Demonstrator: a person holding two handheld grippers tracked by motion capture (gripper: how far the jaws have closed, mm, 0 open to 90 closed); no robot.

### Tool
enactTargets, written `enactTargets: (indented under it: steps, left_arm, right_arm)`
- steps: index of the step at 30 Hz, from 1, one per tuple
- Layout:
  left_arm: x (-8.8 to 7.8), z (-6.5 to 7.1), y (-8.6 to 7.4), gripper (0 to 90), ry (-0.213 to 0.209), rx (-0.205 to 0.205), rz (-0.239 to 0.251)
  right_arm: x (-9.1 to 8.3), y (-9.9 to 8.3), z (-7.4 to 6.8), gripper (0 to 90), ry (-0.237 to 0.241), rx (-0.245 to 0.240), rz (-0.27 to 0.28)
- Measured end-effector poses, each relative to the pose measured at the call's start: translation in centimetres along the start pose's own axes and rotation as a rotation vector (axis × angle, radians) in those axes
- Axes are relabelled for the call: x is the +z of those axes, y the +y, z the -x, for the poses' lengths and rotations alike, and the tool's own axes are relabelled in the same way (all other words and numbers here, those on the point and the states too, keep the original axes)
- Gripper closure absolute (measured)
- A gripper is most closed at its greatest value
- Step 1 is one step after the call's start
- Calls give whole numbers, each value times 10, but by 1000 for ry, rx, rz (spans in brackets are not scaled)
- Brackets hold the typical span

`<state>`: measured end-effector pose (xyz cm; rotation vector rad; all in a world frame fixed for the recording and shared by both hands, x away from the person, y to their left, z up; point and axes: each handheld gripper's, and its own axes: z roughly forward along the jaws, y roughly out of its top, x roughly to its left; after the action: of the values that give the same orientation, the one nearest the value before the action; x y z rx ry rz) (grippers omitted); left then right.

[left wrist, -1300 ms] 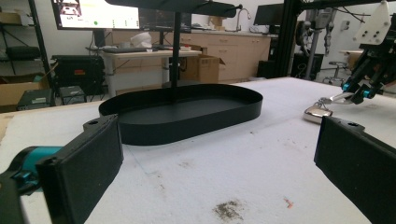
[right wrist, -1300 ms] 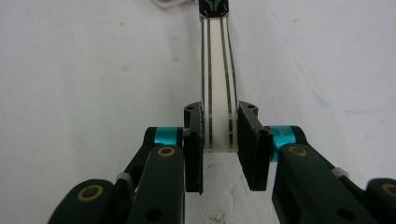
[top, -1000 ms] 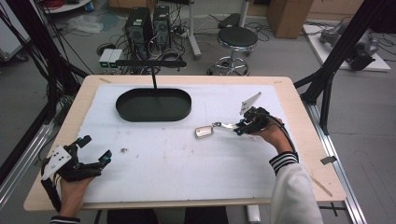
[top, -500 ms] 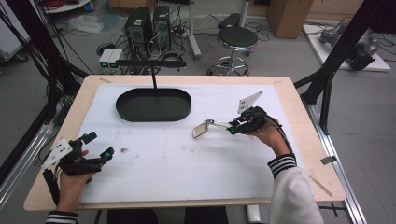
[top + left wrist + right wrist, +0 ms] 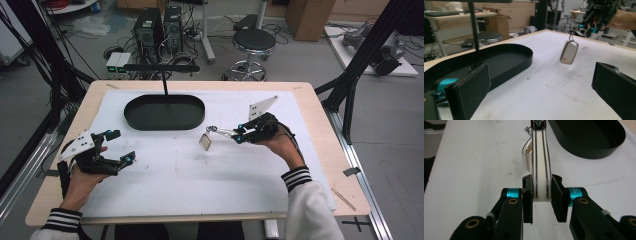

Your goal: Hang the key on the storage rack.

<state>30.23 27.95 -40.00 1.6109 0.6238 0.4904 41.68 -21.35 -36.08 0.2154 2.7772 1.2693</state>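
From the high view, the right gripper [image 5: 239, 136] is clamped on one end of a thin white strap [image 5: 224, 132], held above the white mat [image 5: 200, 185] just right of its middle. A small metal tag [image 5: 205, 142] dangles from the strap's far end, off the mat and near the right end of the black oval tray [image 5: 164, 112]. The left gripper [image 5: 122, 146] sits near the mat's left edge with its jaws spread wide and nothing between them. The mat between the two grippers is bare, and so is the stretch toward the near table edge [image 5: 175, 218]. A black post rises from the tray's far rim.

In the left gripper view, the left gripper [image 5: 541, 87] stands wide apart over bare mat. The tray's [image 5: 506, 57] wall curves just beyond the left-hand jaw. The tag [image 5: 569, 52] hangs clear in the air, below the right gripper [image 5: 587, 25] farther off.

In the right gripper view, the right gripper [image 5: 542, 195] pinches the strap [image 5: 540, 165], which is white with dark stripes running along it. A small emblem marks the strap's far tip, too small to read. The tray's [image 5: 594, 150] rim lies to the upper right, apart from the strap.
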Motion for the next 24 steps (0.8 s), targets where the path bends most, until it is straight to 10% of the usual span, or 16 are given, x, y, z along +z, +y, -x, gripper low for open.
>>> enactTargets:
  steps: [24]
  left_arm:
    - [73, 9, 75, 23, -252, 105, -151]
  right_arm:
    - [6, 60, -23, 737, 52, -144, 11]
